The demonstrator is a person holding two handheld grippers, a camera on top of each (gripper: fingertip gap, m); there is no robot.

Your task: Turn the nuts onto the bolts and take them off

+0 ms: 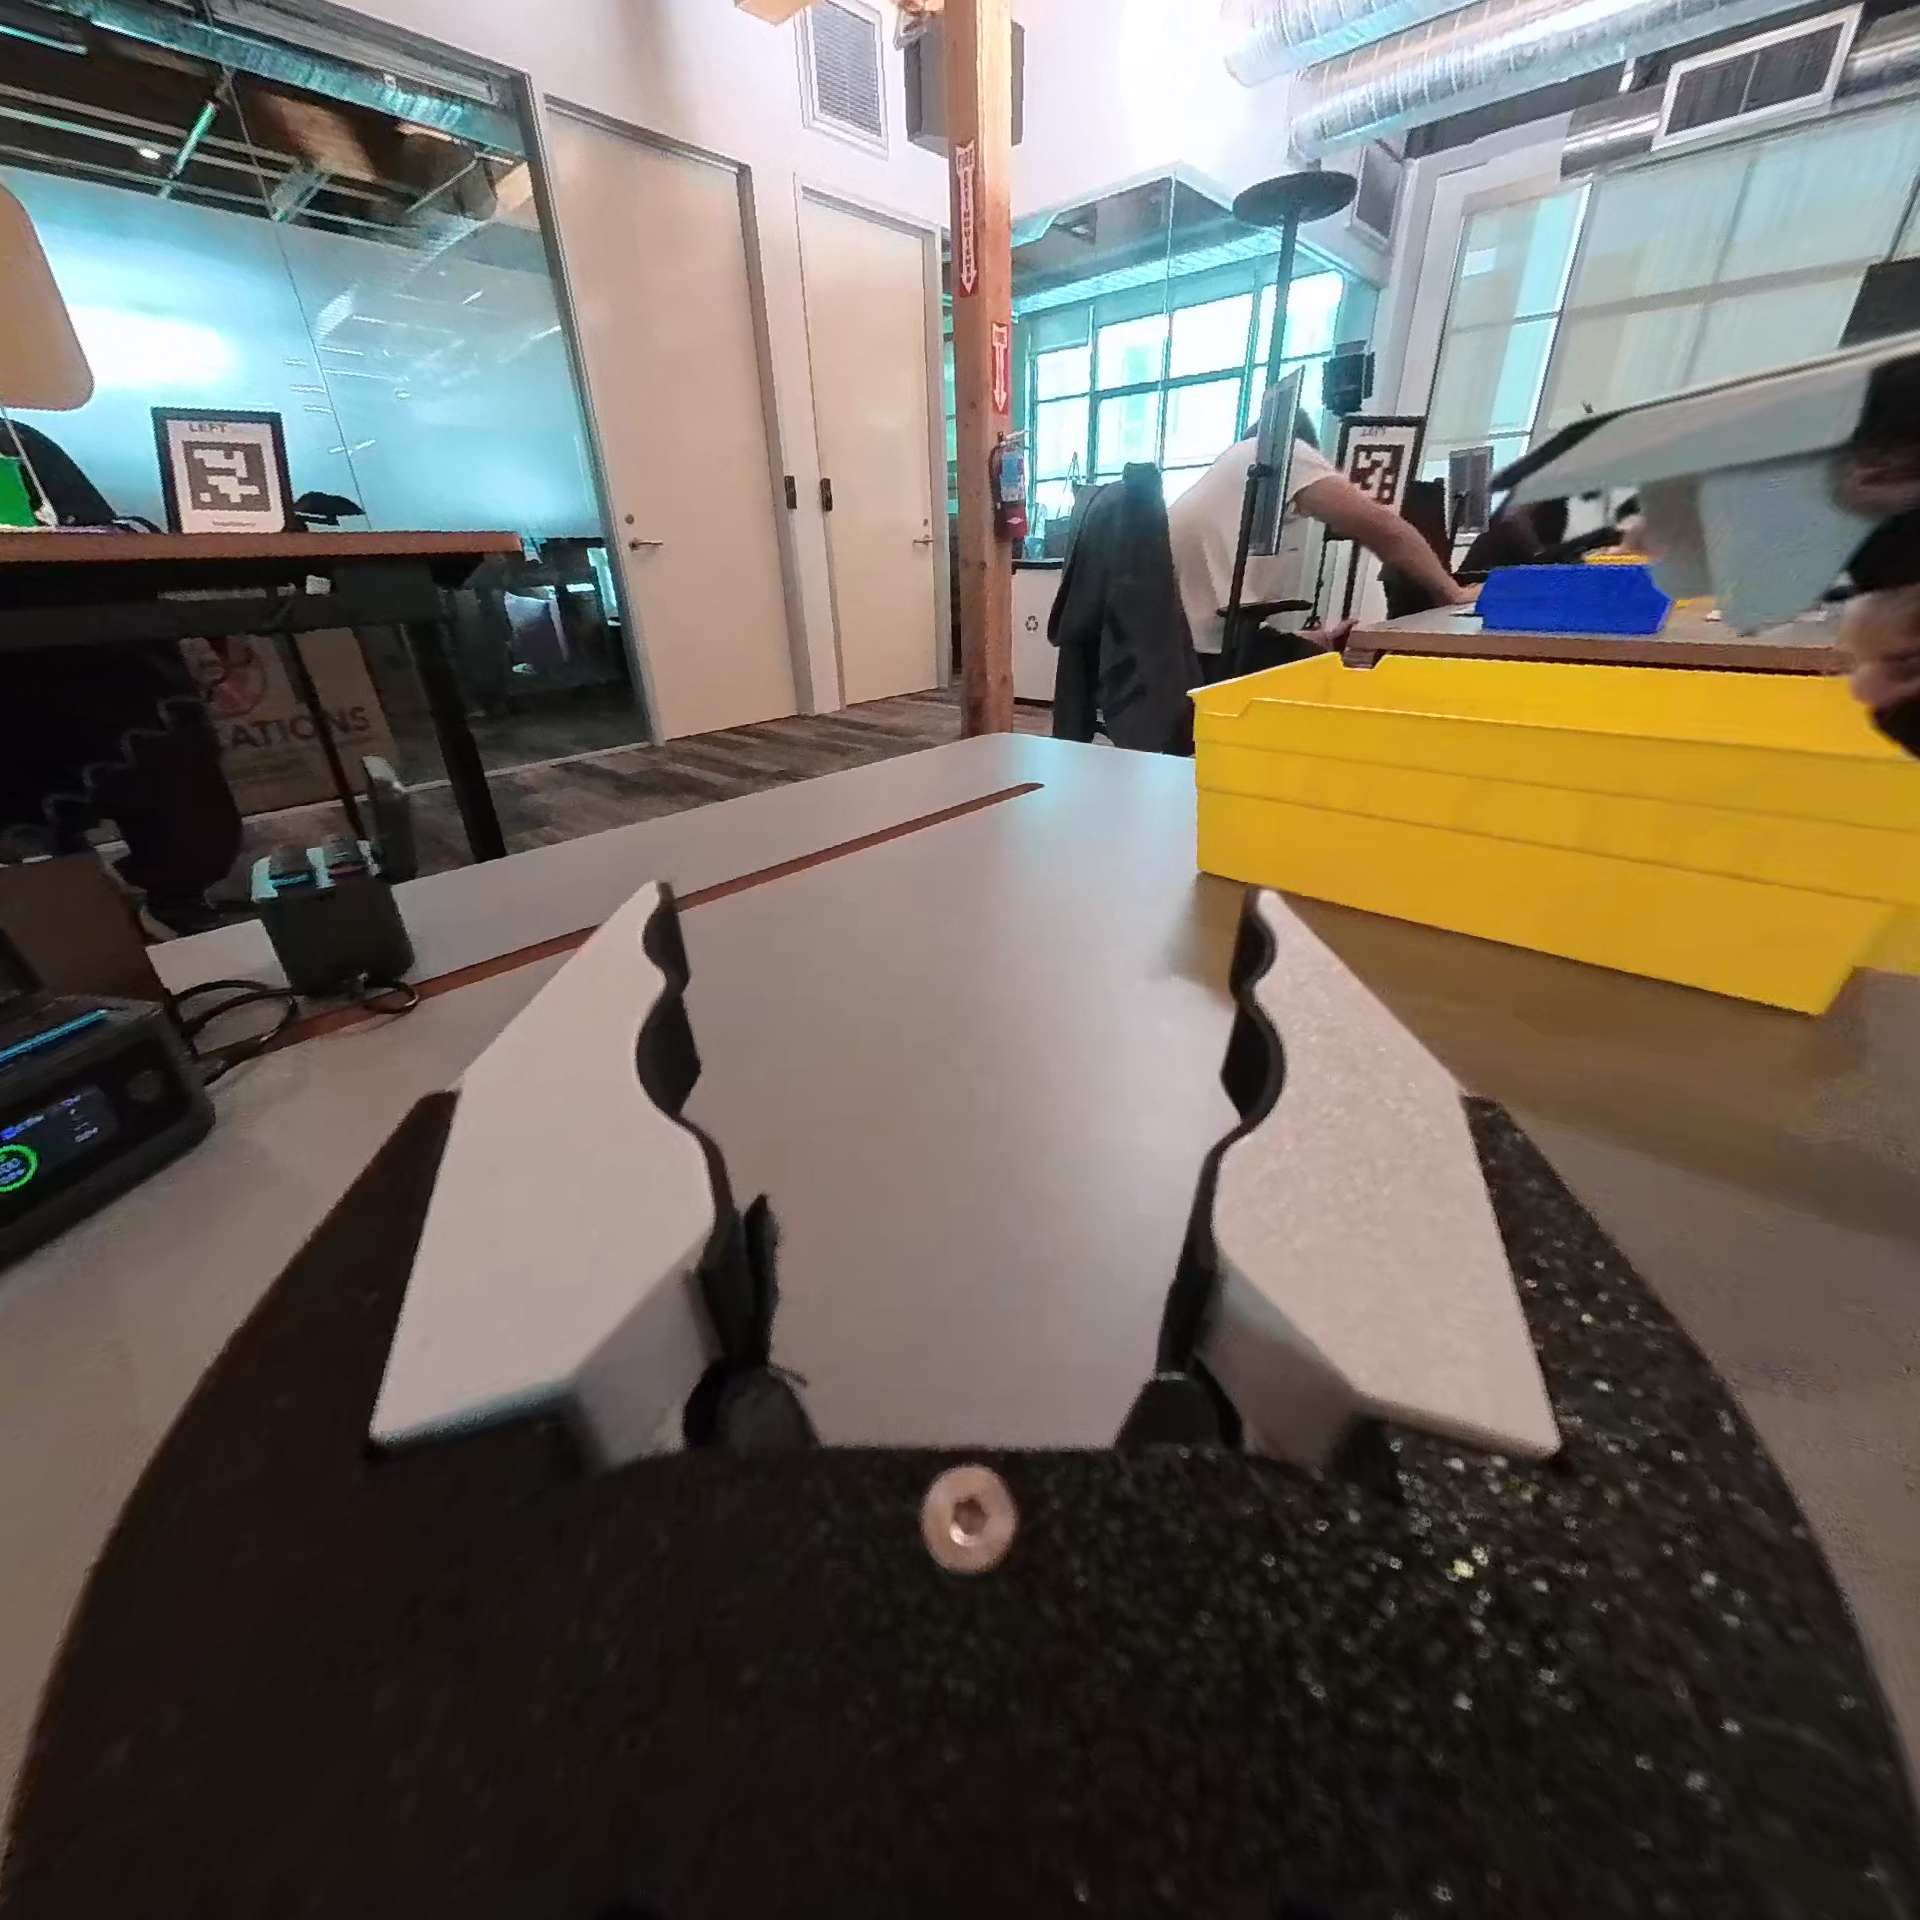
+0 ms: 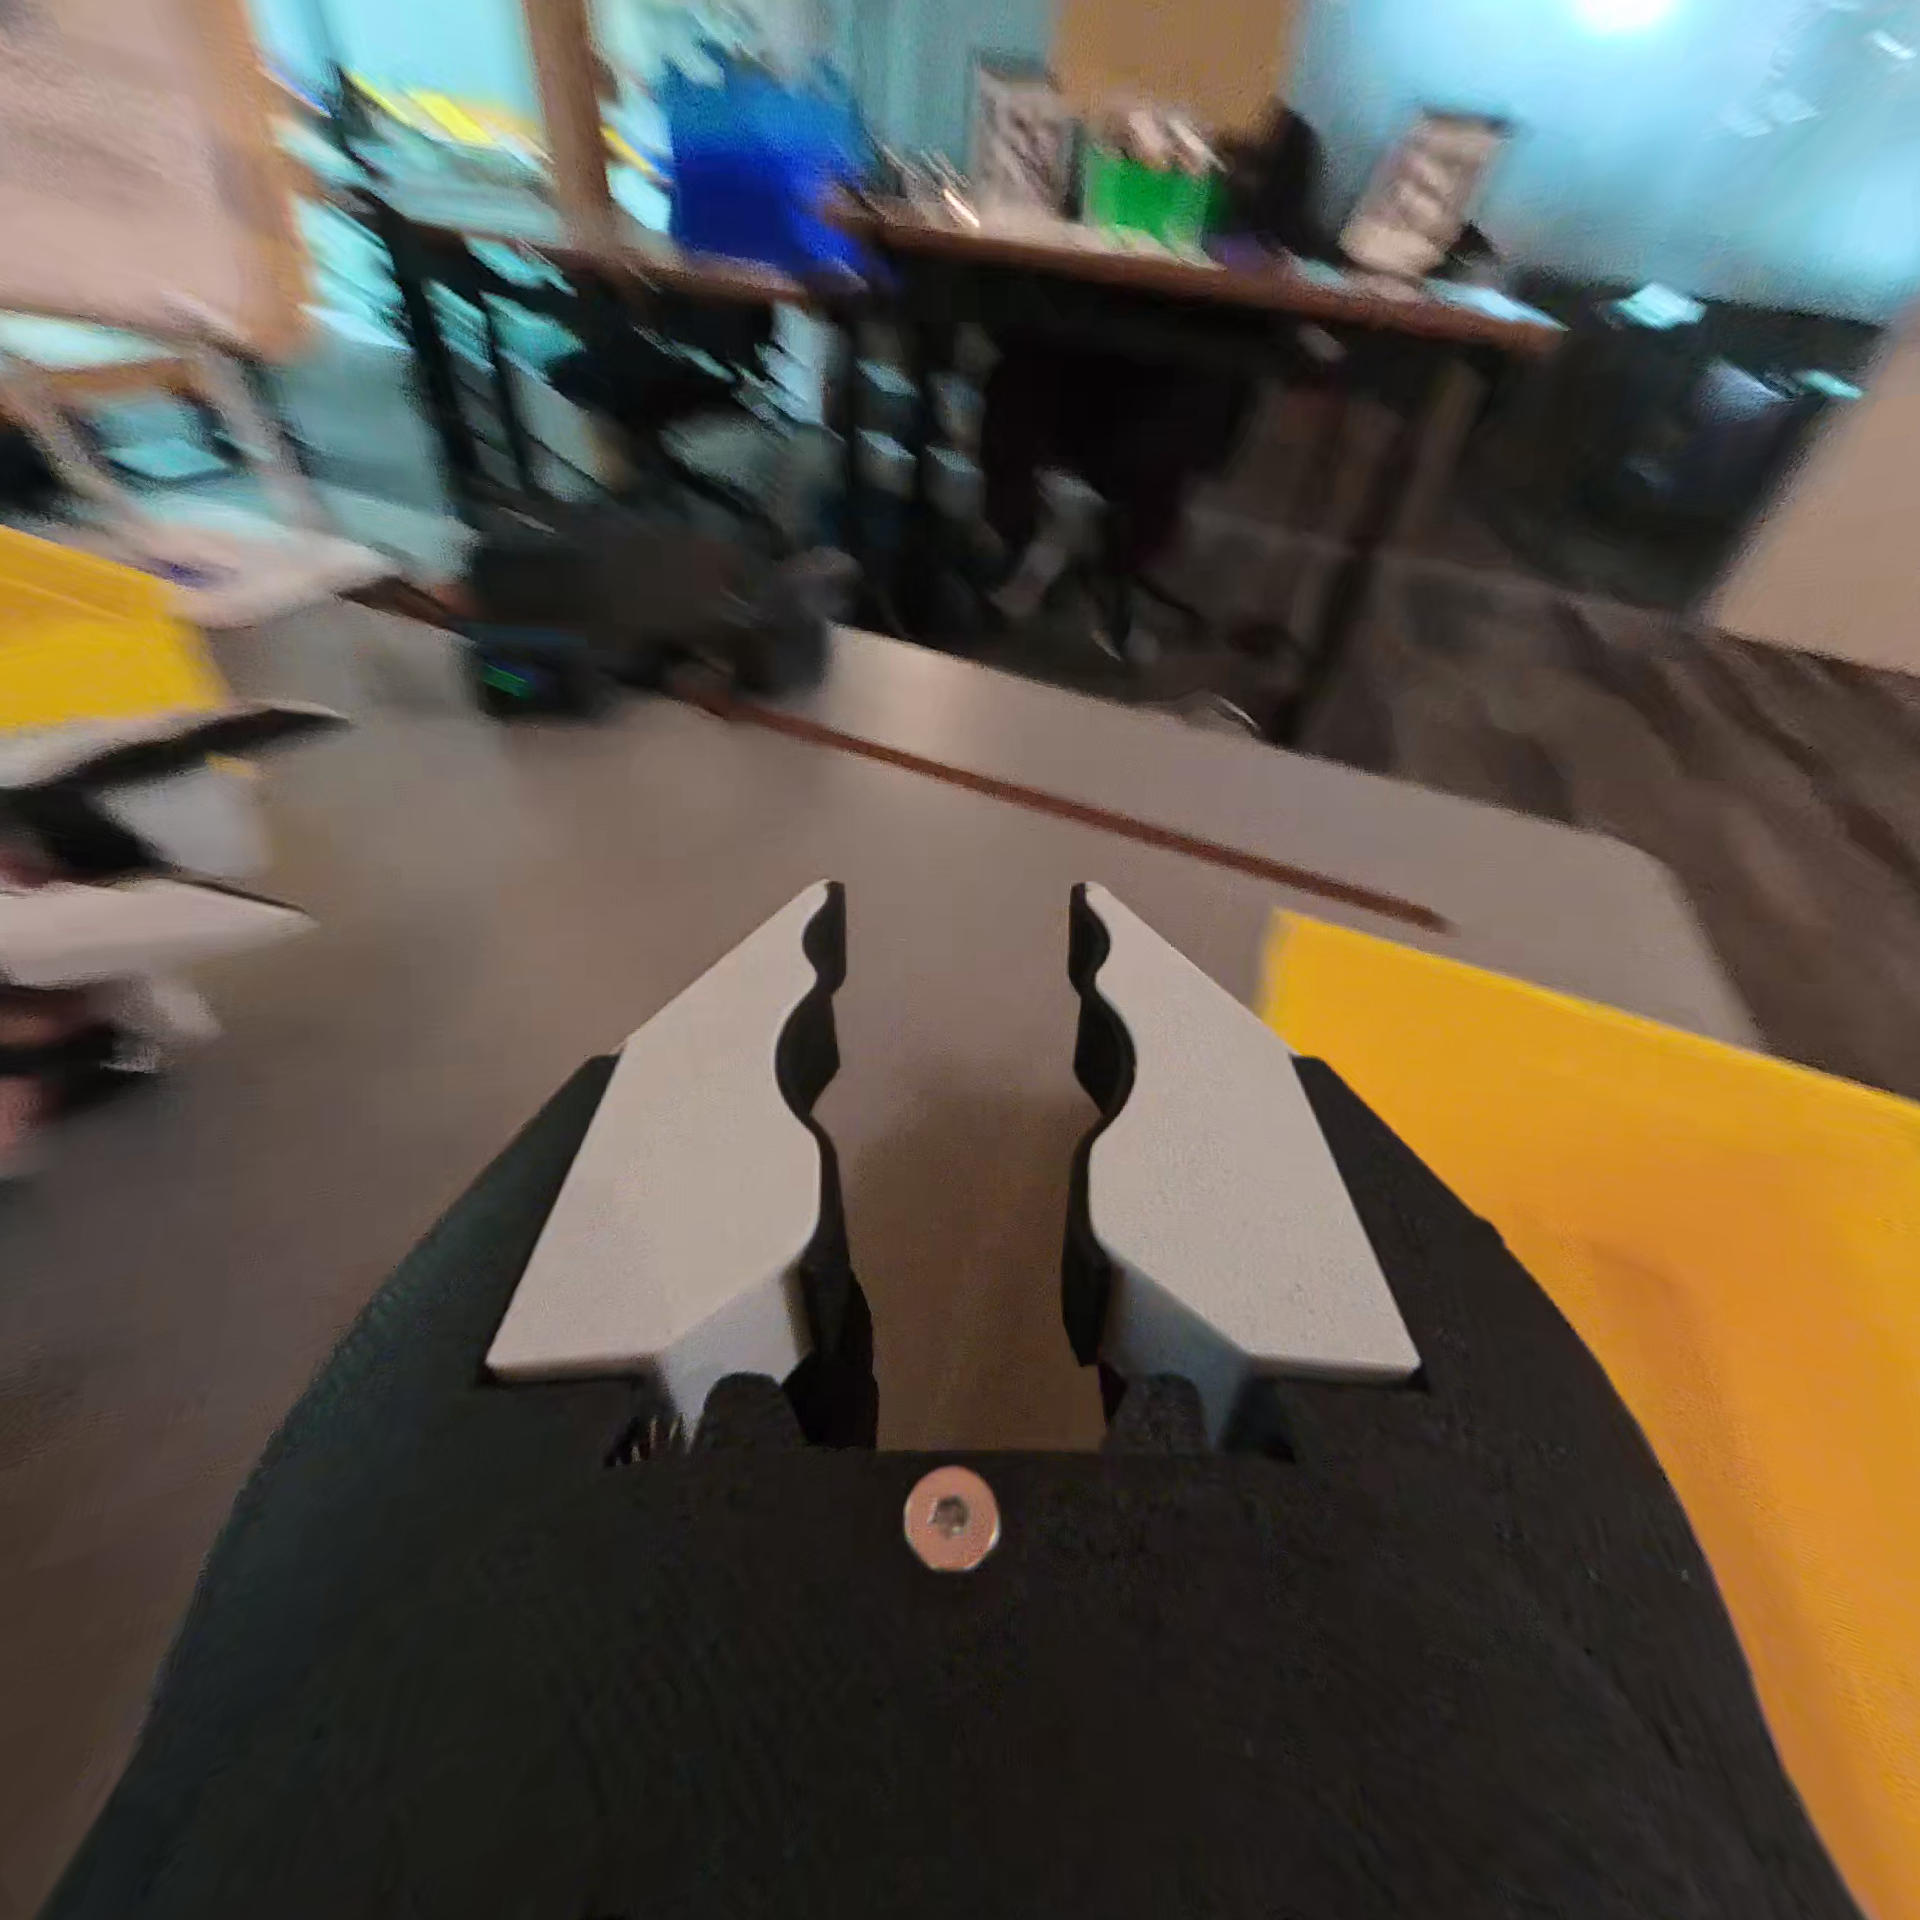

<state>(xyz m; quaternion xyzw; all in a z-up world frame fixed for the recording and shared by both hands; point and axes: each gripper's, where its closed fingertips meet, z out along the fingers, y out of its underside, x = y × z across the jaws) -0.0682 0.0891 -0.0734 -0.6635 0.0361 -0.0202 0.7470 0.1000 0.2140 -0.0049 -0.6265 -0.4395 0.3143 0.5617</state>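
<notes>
- A framed black-and-white square-code sign [image 1: 221, 470] stands on the far table [image 1: 260, 545] at ten o'clock, with a short word above the code.
- A second code sign [image 1: 1379, 459] stands at two o'clock.
- A cardboard box [image 1: 301, 727] under that table bears large printed letters.
- The wooden post [image 1: 979, 364] carries red vertical labels.
- A dark device [image 1: 83, 1122] at nine o'clock shows a lit display.
- The right wrist view is too blurred to read.

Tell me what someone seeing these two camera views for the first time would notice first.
Most striking is the stack of bright yellow bins on the grey table, ahead and right of the left gripper, whose fingers are spread wide around nothing. The right gripper is also open and empty, with a yellow bin close on its right in a heavily motion-blurred view. No nuts or bolts show in either view.
</notes>
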